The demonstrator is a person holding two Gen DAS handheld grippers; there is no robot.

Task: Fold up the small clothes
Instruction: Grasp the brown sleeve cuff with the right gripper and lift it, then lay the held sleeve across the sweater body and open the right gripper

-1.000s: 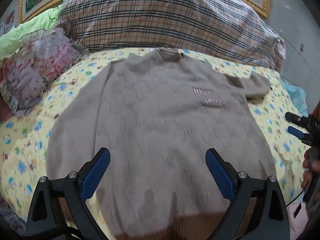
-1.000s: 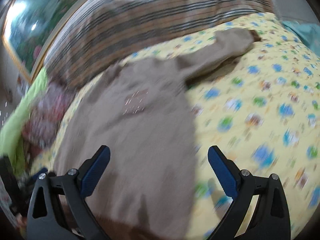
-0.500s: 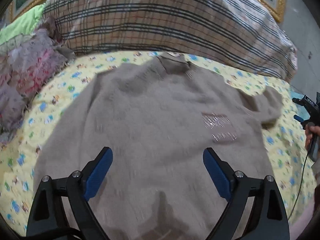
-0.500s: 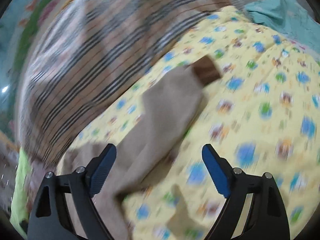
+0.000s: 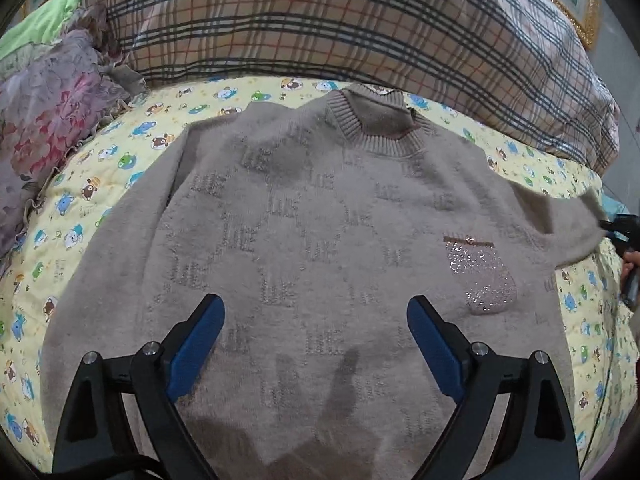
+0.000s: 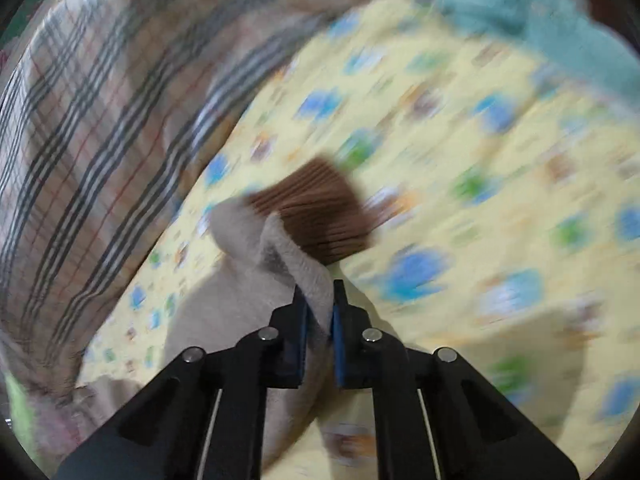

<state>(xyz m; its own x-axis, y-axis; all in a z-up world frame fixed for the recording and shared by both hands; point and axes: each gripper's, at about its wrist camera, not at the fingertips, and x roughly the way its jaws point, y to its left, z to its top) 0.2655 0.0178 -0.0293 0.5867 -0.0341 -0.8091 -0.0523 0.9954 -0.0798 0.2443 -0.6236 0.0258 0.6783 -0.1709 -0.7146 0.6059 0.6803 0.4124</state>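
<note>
Now we are looking at the sheet [image 5: 120, 152], where the sweater [image 5: 320, 232] is lying flat, front up; our left gripper [image 5: 316, 320] is hovering over it, fingers spread, while our right gripper [image 6: 320, 308] is pinching the sleeve [image 6: 304, 264] beside its brown cuff [image 6: 320, 220]

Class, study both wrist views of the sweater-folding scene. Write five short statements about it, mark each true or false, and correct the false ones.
1. The right gripper is shut on the sleeve. True.
2. The left gripper grips the sweater's hem. False: its jaws stand wide open above the sweater, holding nothing.
3. The sweater lies front up on a yellow cartoon-print sheet. True.
4. The sleeve's cuff is green. False: it is brown ribbed knit.
5. A plaid pillow lies beyond the sweater's collar. True.
</note>
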